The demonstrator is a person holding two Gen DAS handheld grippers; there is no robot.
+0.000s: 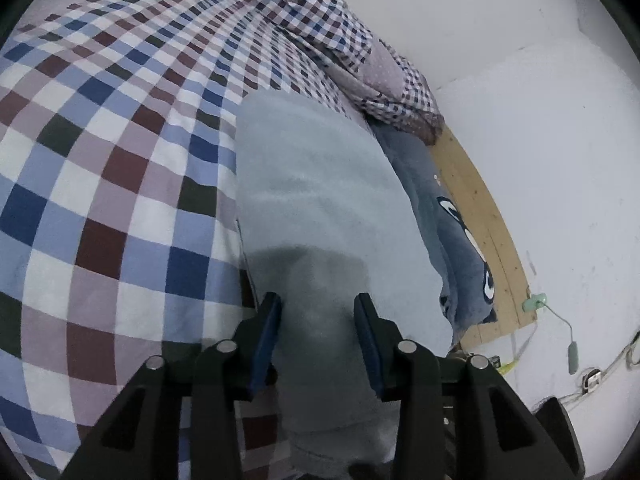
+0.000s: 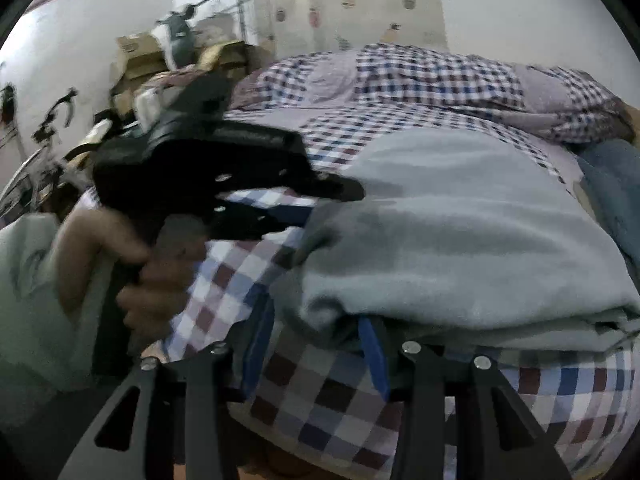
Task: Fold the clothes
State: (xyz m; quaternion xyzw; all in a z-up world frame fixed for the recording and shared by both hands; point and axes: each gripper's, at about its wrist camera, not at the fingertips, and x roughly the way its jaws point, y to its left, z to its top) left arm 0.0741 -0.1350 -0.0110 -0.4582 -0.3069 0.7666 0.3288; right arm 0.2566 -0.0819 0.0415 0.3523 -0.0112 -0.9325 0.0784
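The left hand-held gripper (image 1: 318,320) stood with its blue pads (image 1: 267,340) parted, a fold of the pale garment (image 1: 320,200) lying between them; whether the pads pressed the cloth could not be told. The right hand-held gripper (image 2: 316,344) was likewise parted, its fingers reaching under the near edge of the same garment (image 2: 460,232), contact unclear.

The garment lay folded on a bed with a checked cover (image 1: 112,152), near the bed's edge.

Only the left view showed a darker blue garment (image 1: 448,232) with a printed figure just beside the pale one, a wooden bed frame (image 1: 480,208), a white wall (image 1: 560,160) and cables on the floor (image 1: 592,376).

Only the right view showed the left hand-held gripper (image 2: 336,190) from outside, the hand (image 2: 156,280) holding its handle, cardboard boxes (image 2: 140,56), a bicycle (image 2: 44,144) and a patterned curtain (image 2: 344,0).

No legible writing or brand was seen in either view; the picture was blurred.
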